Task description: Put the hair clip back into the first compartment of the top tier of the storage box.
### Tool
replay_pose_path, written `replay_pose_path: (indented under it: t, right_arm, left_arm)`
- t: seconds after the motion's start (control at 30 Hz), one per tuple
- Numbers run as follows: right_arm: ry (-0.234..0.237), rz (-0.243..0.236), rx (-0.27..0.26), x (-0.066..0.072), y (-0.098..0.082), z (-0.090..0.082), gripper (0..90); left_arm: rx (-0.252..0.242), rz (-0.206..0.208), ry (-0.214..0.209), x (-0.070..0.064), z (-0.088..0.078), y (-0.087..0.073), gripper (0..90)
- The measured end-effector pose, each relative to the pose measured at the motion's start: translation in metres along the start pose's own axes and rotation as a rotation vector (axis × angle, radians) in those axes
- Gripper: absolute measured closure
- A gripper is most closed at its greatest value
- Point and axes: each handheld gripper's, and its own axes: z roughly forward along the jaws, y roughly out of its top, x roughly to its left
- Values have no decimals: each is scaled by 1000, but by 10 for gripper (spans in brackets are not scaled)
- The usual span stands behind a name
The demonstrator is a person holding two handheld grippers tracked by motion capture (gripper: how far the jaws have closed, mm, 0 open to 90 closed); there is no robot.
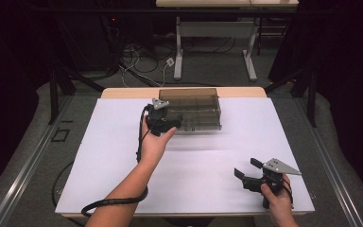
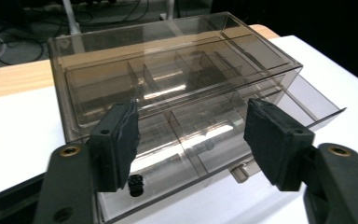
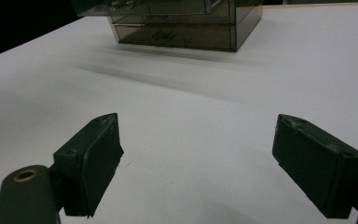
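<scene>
The left gripper [image 1: 172, 120], jaws spread with nothing pinched, sits at the clear drawer box [image 1: 196, 109] and should slide its drawer gently, while the right gripper [image 1: 246, 168] rests spread too.

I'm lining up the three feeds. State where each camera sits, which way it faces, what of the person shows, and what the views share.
High view: above the near edge, facing forward and down on the table; forearms, left gripper and right gripper show.
Left gripper view: close behind its open jaws, facing the drawer box.
Right gripper view: low over the table, past open jaws toward the box.
Shared: the box in all three.
</scene>
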Motion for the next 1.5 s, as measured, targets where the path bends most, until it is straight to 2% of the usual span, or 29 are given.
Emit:
replay_pose_path:
  t: [0.23, 0.43, 0.5, 0.77, 1.0, 1.03, 1.2, 1.27, 1.5]
  right_arm:
    - [-1, 2, 5, 0, 0, 0, 149]
    - [-1, 1, 5, 0, 0, 0, 149]
    - [-1, 1, 4, 0, 0, 0, 148]
    - [1, 4, -4, 0, 0, 0, 149]
    - [0, -5, 2, 0, 0, 0, 149]
    - [0, -5, 2, 0, 0, 0, 149]
    - [1, -3, 0, 0, 0, 0, 149]
    - [1, -1, 0, 0, 0, 0, 148]
    - [2, -1, -1, 0, 1, 0, 148]
  left_arm:
    - [1, 14, -13, -6, 0, 0, 269]
    - [16, 86, -23, -16, 2, -1, 236]
    - [24, 101, -42, -19, 3, -1, 236]
    - [16, 106, -94, -31, 5, -2, 239]
    - [18, 107, -134, -39, 7, -4, 334]
    - [20, 92, -144, -40, 7, -4, 352]
    - [26, 77, -166, -42, 7, -5, 442]
    - [33, 60, -175, -43, 8, -5, 456]
    - [43, 65, -191, -47, 12, -8, 495]
